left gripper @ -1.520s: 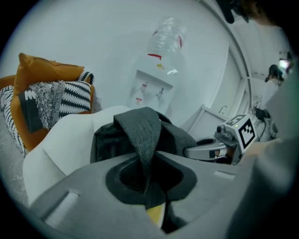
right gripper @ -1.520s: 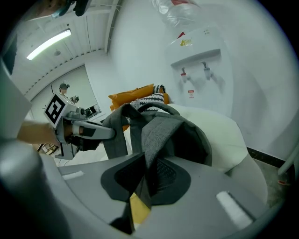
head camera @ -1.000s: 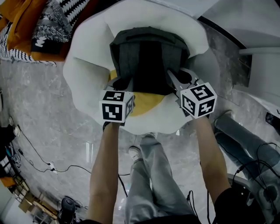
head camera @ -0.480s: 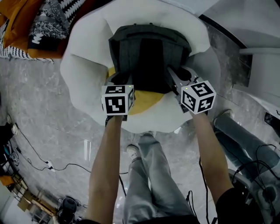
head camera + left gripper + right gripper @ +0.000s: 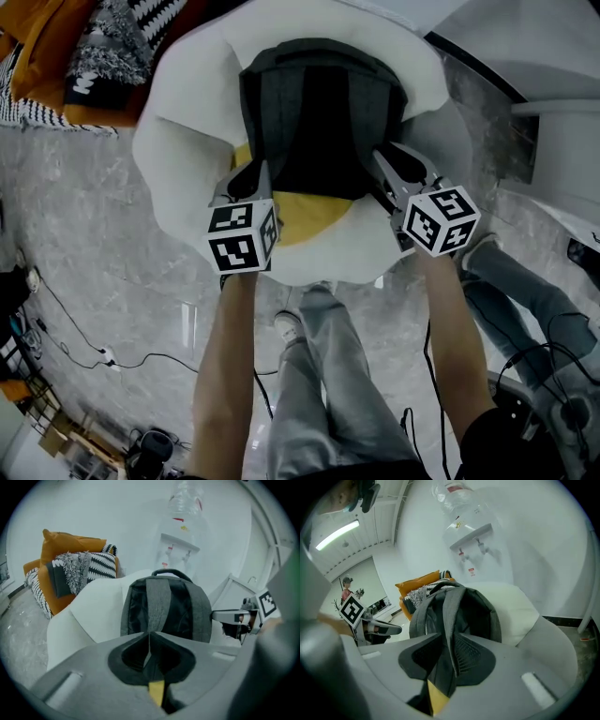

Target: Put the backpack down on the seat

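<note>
the backpack (image 5: 319,112) is seen already set on the white seat (image 5: 178,159), upright against the back rest, with its base on the yellow cushion (image 5: 309,211). its long axis runs from near to far in the head view, top handle at the far end, base at the near end.

the left gripper (image 5: 255,176) is placed at the near left corner of the backpack, the right gripper (image 5: 384,156) at the near right corner; both are pointed away and downward, so the backpack lies straight ahead of each pair of fingers, on the far side.

left gripper: the jaws have just been closing and are now almost together along a thin line; no strap is made out between them, and only the cushion shows below.

right gripper: the jaws are closed on the grey shoulder strap (image 5: 451,620), which is led from the backpack down between the pads.

the right gripper is therefore judged the one still attached. release is judged to depend on the right jaws being opened and both grippers being drawn back toward the near side, along the long axis, so that the backpack is not tipped forward
</note>
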The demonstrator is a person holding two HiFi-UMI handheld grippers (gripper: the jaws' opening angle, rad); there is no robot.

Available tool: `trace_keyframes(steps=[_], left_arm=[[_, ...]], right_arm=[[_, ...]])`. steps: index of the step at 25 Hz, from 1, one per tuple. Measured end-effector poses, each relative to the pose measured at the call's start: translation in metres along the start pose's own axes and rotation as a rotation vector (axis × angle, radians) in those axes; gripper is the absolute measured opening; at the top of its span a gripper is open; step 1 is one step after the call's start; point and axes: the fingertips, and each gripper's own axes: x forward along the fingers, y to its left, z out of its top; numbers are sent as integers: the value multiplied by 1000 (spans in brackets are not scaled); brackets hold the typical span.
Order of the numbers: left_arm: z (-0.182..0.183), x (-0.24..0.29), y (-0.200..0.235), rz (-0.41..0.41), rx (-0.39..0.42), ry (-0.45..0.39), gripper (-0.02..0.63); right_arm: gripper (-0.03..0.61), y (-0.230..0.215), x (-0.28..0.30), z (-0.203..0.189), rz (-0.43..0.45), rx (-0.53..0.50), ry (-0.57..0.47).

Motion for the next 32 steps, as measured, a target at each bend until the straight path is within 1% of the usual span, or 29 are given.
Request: trace_keyframes(steps=[1,5,11,16,19,22,29,32], left_arm=[[4,-5,-2,-1,1,-19,3],[15,-21,-13,-30,7,-67,0],[30,-54,-28,-74,35,-124,0],[35,-88,-38,-90,50,-167,0],[37,-114,-45,-119,58,-188,0],[44,-147,-50,-146,75,-230,0],[50,-215,-54,-137,102,-291,0],[51,-244,-54,-130,80,-308,0]], right_arm=[[89,0,-4,3,-4,1,-9],[52,8,-18,14,-22,-16,-46],[54,37,-38,29,-10,-93,-80],[41,65,-60,34,-8,-129,-109],[43,86,-77,39,11,-146,-137],[48,106,-93,47,32,-175,-167],[40,150,-134,66,21,-208,-238],[37,173,-149,71,34,-221,-246]])
